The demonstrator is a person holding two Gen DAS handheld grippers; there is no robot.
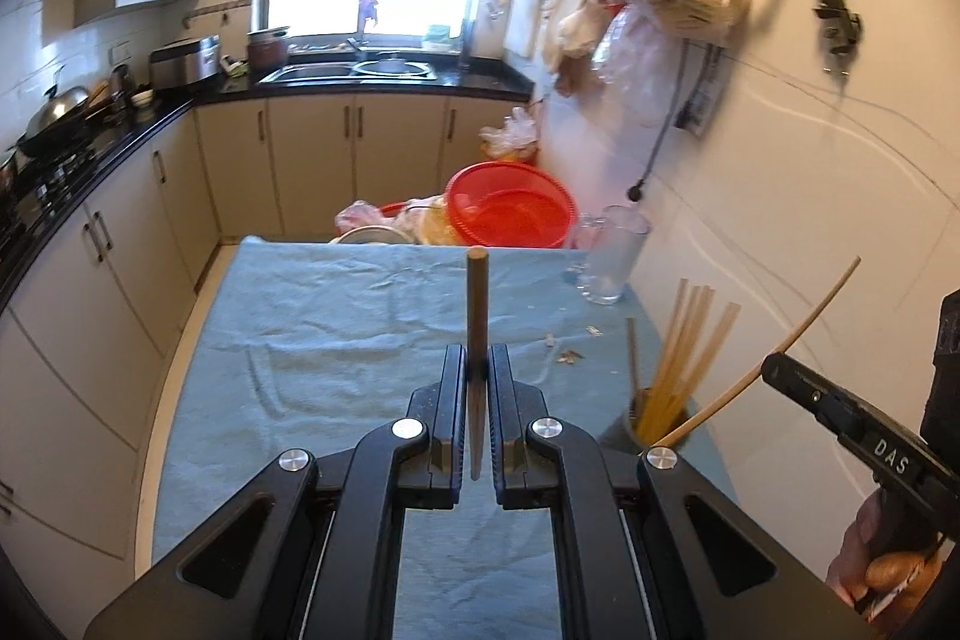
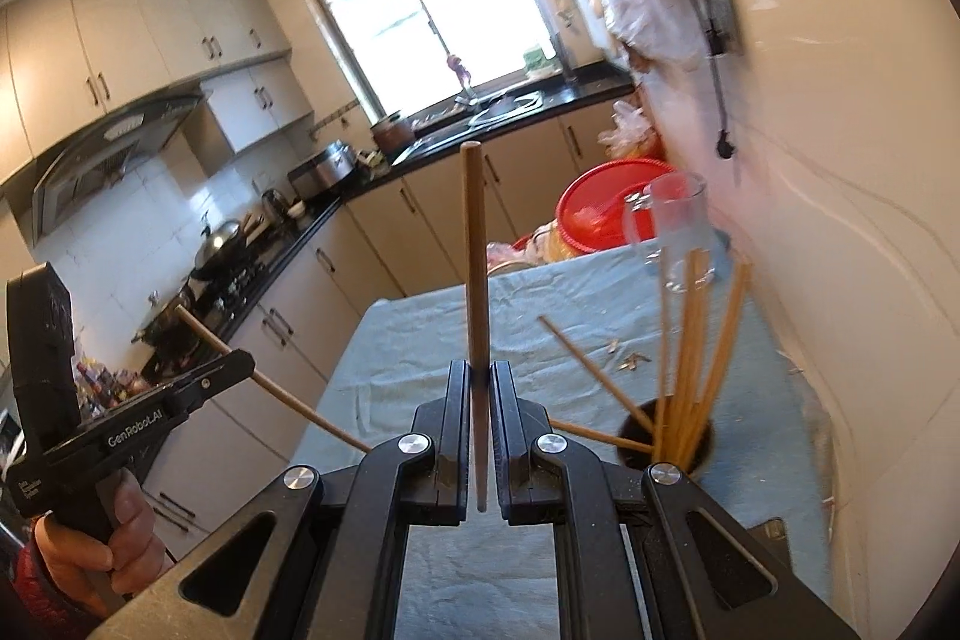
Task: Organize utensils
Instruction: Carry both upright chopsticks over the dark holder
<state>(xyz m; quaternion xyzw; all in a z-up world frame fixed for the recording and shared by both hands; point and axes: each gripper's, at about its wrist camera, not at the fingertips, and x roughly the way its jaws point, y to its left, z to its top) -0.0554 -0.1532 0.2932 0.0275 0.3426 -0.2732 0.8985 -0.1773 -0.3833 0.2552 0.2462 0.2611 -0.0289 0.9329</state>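
Two black grippers each hold one chopstick above a table with a blue cloth [image 1: 336, 334].

In the left wrist picture, the left gripper [image 1: 478, 361] sits in the lower middle of the frame. Its jaws are squeezed tight on a brown chopstick [image 1: 477, 304]. The stick stands up between the jaws, and its round end pokes up to the middle of the frame. Its thin end hangs down behind the jaws.

At the right edge of the same picture is the right gripper [image 1: 774, 371], with a hand [image 1: 888, 568] on its grip in the lower right corner. It pinches a pale chopstick [image 1: 804, 322] that slants up toward the right edge.

Just left of that gripper, a dark cup [image 1: 648, 415] stands on the cloth near the table's right side. More chopsticks [image 1: 690, 352] stand in it, fanned out and leaning. A clear glass jug [image 1: 612, 256] stands farther back on the cloth, right of the middle. A red basin [image 1: 510, 208] sits behind the table's far edge.

In the right wrist picture, the right gripper's jaws, in the lower middle, are clamped on its stick, which stands tall in the middle of the frame. The cup of chopsticks is in the lower right. The left gripper shows in the lower left, with its stick slanting.
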